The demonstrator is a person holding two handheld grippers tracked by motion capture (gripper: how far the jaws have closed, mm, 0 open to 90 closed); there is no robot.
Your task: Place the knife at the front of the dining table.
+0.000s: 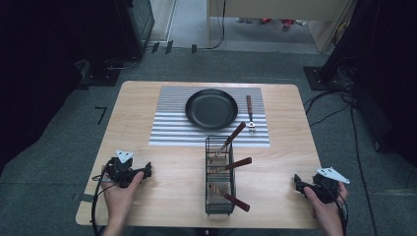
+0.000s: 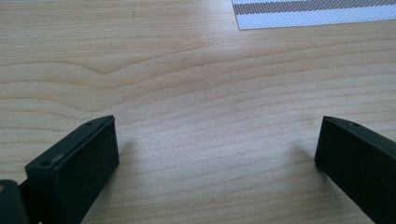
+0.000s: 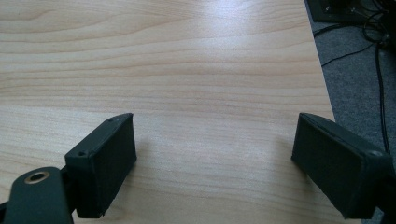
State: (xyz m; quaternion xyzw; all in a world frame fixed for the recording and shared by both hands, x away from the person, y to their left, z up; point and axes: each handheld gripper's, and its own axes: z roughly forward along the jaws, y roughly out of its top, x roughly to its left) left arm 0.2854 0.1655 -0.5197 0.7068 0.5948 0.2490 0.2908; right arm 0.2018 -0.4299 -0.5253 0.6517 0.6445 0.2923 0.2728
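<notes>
A black wire basket (image 1: 219,174) stands at the front middle of the wooden table (image 1: 162,162) and holds three wooden-handled utensils (image 1: 235,164). Behind it a black pan (image 1: 211,108) rests on a striped mat (image 1: 169,125), and a wooden-handled utensil (image 1: 250,113) lies to the pan's right. My left gripper (image 1: 142,173) rests on the table at the front left, open, with bare wood between its jaws (image 2: 217,140). At the front right my right gripper (image 1: 301,184) also stands open over bare wood (image 3: 215,140).
The table's right edge (image 3: 322,88) runs close to the right gripper, with grey carpet and cables (image 3: 373,56) beyond. A corner of the striped mat (image 2: 308,14) lies ahead of the left gripper. Dark equipment (image 1: 133,24) stands behind the table.
</notes>
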